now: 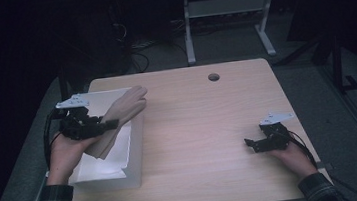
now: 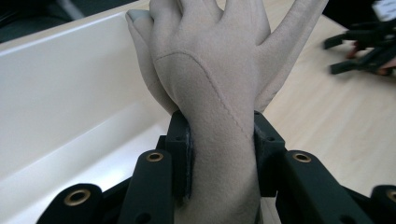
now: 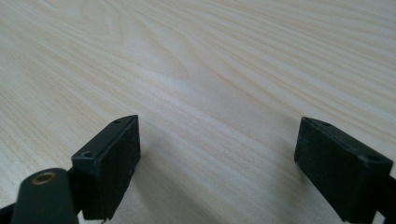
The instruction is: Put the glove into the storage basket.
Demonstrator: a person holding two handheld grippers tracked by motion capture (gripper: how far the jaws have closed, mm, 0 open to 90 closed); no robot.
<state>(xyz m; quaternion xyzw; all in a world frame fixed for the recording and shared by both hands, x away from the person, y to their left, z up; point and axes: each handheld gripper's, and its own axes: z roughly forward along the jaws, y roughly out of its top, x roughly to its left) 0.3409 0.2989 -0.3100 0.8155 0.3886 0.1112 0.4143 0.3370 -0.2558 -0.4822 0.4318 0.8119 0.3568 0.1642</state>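
A beige glove (image 1: 120, 117) is held over the white box (image 1: 129, 163) at the table's left, its fingers reaching past the box's right wall. My left gripper (image 1: 106, 125) is shut on the glove's wrist; in the left gripper view both pads press the glove (image 2: 219, 93) from either side above the box's floor (image 2: 70, 107). My right gripper (image 1: 250, 144) rests low near the table's right edge, and its jaws (image 3: 217, 161) stand open over bare wood with nothing between them. The right gripper also appears far off (image 2: 359, 49) in the left gripper view.
The light wooden table (image 1: 204, 123) has a round cable hole (image 1: 213, 77) near its far edge. Behind it stand a desk frame's grey legs (image 1: 188, 29) and cables on a dark floor.
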